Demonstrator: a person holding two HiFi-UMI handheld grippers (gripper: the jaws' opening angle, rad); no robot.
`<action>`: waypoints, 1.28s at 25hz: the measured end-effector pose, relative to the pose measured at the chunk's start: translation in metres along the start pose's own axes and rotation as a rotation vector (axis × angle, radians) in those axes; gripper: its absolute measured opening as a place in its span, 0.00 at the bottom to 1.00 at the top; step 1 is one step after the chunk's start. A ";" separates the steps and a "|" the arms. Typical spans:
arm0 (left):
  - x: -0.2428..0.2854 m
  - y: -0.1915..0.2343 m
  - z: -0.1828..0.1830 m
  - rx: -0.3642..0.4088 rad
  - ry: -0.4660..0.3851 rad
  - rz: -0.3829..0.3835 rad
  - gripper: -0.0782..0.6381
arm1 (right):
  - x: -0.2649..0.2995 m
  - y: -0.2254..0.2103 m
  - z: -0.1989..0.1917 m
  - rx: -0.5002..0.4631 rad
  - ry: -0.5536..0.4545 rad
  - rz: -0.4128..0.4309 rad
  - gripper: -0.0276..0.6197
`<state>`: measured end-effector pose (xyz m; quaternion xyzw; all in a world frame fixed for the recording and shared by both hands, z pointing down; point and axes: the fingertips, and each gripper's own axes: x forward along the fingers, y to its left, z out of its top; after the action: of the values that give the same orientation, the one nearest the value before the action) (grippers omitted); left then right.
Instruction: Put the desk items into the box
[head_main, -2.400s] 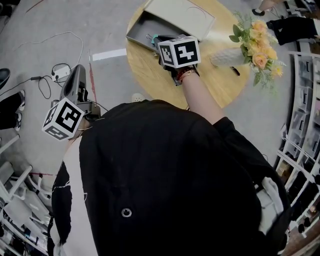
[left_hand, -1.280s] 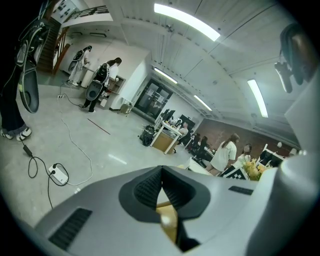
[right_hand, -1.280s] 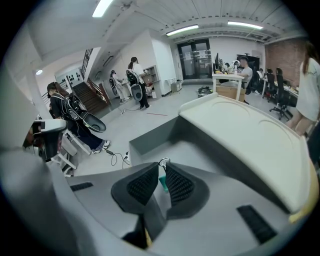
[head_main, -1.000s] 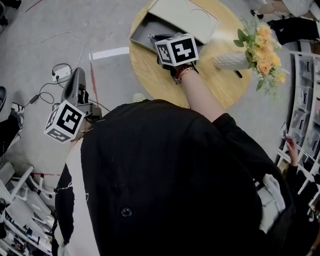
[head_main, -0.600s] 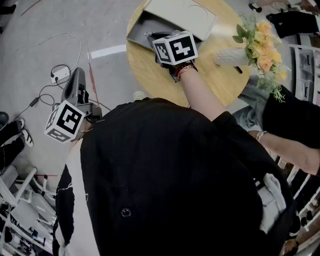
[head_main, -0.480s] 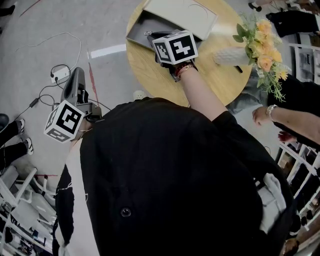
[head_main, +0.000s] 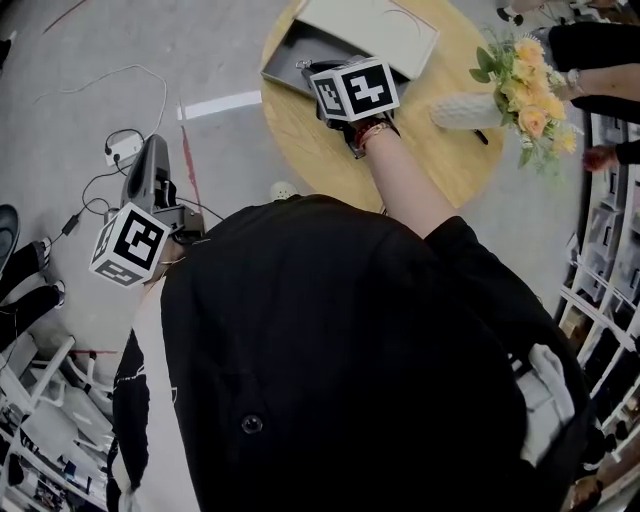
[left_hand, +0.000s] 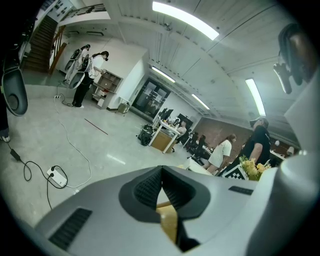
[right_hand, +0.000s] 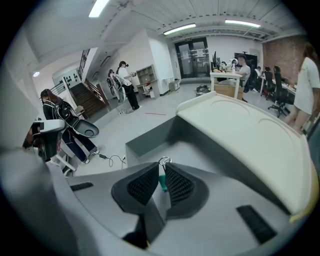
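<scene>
Grey box (right_hand: 150, 140) lies ahead while right tool (right_hand: 161, 174) clamps a green item (right_hand: 162, 184) lengthwise, ring end forward.

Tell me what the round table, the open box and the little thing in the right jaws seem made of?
Round table: wood or veneer, matte, warm tan surface. Open box: likely stiff card, matte grey, thin flat walls. Small clip pinched in the right gripper's jaws: shiny wire loop, likely metal; teal body, painted metal or plastic, unclear.
</scene>
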<state>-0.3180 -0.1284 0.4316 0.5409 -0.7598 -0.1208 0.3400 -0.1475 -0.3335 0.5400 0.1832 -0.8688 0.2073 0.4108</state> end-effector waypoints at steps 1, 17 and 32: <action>-0.003 0.001 0.002 -0.001 -0.007 0.000 0.12 | 0.000 -0.001 0.000 -0.003 0.002 -0.004 0.11; -0.105 0.048 0.017 0.006 -0.073 0.049 0.12 | -0.001 -0.018 -0.006 0.017 0.077 -0.105 0.12; -0.116 0.017 0.005 0.007 -0.057 -0.163 0.12 | -0.087 0.100 -0.024 0.434 -0.272 0.047 0.05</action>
<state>-0.3128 -0.0175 0.3924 0.5983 -0.7231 -0.1608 0.3054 -0.1293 -0.2233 0.4638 0.2731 -0.8551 0.3719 0.2365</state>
